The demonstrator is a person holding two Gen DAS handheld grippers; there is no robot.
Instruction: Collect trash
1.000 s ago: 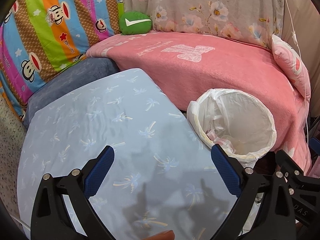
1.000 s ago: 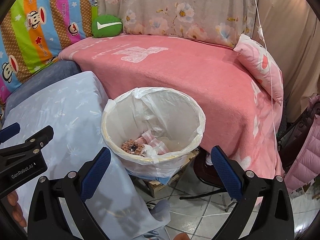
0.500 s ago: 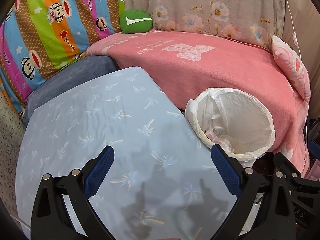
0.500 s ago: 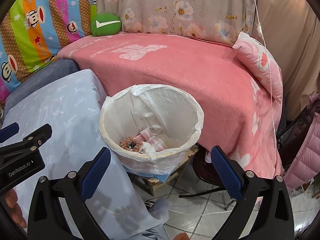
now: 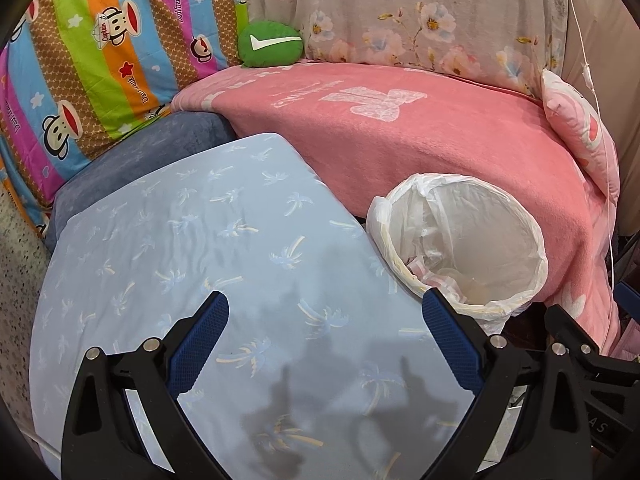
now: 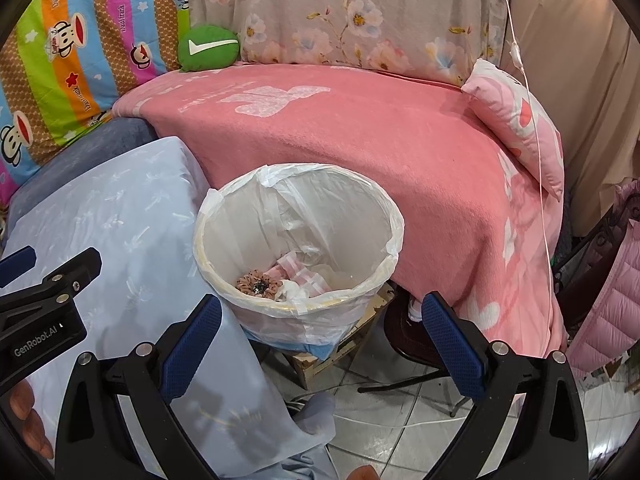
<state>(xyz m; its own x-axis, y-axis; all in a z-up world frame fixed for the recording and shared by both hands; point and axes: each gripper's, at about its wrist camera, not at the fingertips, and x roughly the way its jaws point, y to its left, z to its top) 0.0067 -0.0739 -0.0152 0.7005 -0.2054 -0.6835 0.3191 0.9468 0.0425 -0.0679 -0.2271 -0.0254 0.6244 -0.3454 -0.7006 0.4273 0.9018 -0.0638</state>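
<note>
A round trash bin lined with a white plastic bag (image 6: 298, 240) stands between a light blue cloth-covered table and a pink-covered surface; it also shows in the left wrist view (image 5: 460, 240). Inside lie a brown flower-like piece (image 6: 258, 283), pink-white wrappers (image 6: 304, 274) and crumpled white paper. My right gripper (image 6: 320, 320) is open and empty, held just in front of and above the bin. My left gripper (image 5: 324, 320) is open and empty above the blue cloth (image 5: 200, 248), left of the bin. The left gripper's body (image 6: 44, 312) shows at the right view's left edge.
A pink blanket (image 6: 360, 128) covers the surface behind the bin, with a pink pillow (image 6: 516, 116) at its right end and a green cushion (image 6: 208, 48) at the back. Colourful monkey-print fabric (image 5: 100, 48) hangs at left. Tiled floor, a wooden crate (image 6: 320, 360) and cables lie below.
Both grippers have drawn back and risen slightly, so the bin sits a little farther off in both views. Both stay open and empty.
</note>
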